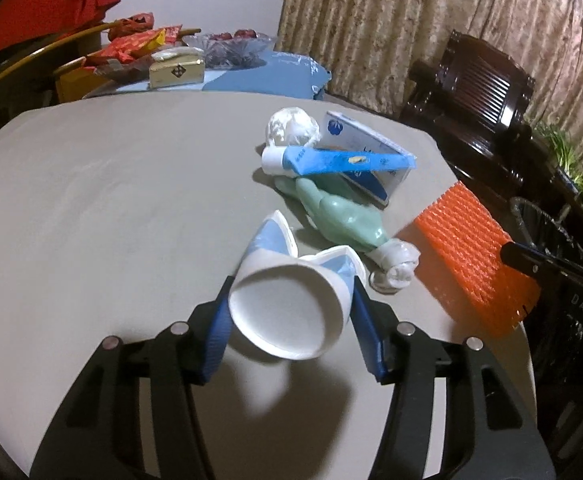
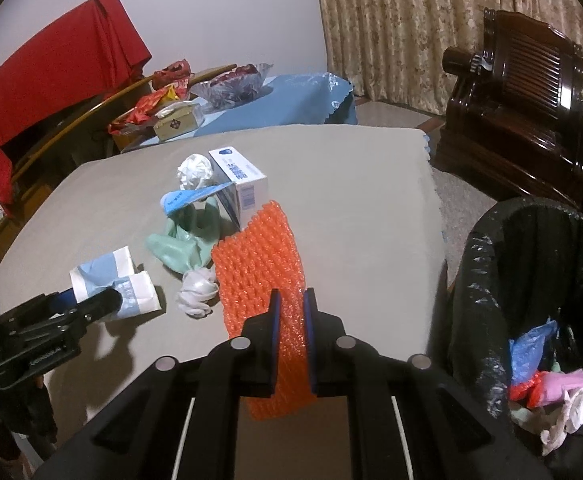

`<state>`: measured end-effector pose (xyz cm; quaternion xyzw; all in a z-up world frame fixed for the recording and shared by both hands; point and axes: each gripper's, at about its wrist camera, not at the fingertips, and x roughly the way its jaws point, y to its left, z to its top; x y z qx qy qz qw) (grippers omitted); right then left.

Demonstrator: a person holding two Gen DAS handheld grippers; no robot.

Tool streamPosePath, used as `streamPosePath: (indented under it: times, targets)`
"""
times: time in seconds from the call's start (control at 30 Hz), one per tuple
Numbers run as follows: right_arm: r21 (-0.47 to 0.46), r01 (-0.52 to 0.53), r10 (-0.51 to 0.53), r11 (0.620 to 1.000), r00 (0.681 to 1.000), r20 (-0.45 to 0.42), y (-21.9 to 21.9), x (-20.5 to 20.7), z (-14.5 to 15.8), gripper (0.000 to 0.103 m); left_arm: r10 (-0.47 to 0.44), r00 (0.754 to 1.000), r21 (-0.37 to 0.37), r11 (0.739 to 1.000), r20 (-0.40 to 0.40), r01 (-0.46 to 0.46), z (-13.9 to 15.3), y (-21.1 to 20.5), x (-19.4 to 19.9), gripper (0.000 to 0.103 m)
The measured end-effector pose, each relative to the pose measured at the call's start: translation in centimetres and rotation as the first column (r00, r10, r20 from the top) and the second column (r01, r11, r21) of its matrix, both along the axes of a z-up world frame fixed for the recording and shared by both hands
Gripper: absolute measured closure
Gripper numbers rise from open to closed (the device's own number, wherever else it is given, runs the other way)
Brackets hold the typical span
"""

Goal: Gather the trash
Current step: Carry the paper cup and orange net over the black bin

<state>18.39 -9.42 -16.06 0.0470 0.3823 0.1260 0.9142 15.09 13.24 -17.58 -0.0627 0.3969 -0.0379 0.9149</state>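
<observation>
Left gripper (image 1: 291, 300): clamped on a crushed white-and-blue paper cup (image 1: 291, 312), lifted above the grey table (image 1: 91, 208).
Right gripper (image 2: 291, 304): pinching an orange foam net (image 2: 259, 252) near the table's edge.
Bin (image 2: 487, 264): black-lined, beside the table, holding trash.

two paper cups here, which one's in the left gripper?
The white paper cup with the pale blue band, base facing the camera, sits between the left gripper fingers. The other crushed blue-and-white paper cup lies flattened on the grey table beyond it.
</observation>
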Motion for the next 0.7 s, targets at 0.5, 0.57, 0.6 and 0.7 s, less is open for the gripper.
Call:
streamPosePath:
  times: [0.5,0.57,0.6,0.7]
  targets:
    - [0.031,0.02,-0.023,0.999,0.994,0.103,-1.8,-2.3,5.4,0.092,-0.016,0.99,0.031,0.999,0.141,0.011,6.5,-3.1,-1.7,0.05]
    - [0.032,0.026,-0.029,0.999,0.992,0.12,-2.2,-2.7,6.2,0.092,-0.026,0.988,0.024,0.999,0.153,0.023,7.2,-3.8,-1.8,0.05]
    - [0.032,0.029,-0.033,0.999,0.991,0.127,-2.4,-2.9,6.5,0.092,-0.03,0.987,0.022,0.999,0.159,0.027,7.5,-4.0,-1.9,0.05]
    - [0.035,0.041,-0.046,0.999,0.988,0.15,-3.1,-3.6,7.7,0.092,-0.047,0.983,0.017,0.999,0.18,0.045,8.4,-4.9,-2.1,0.05]
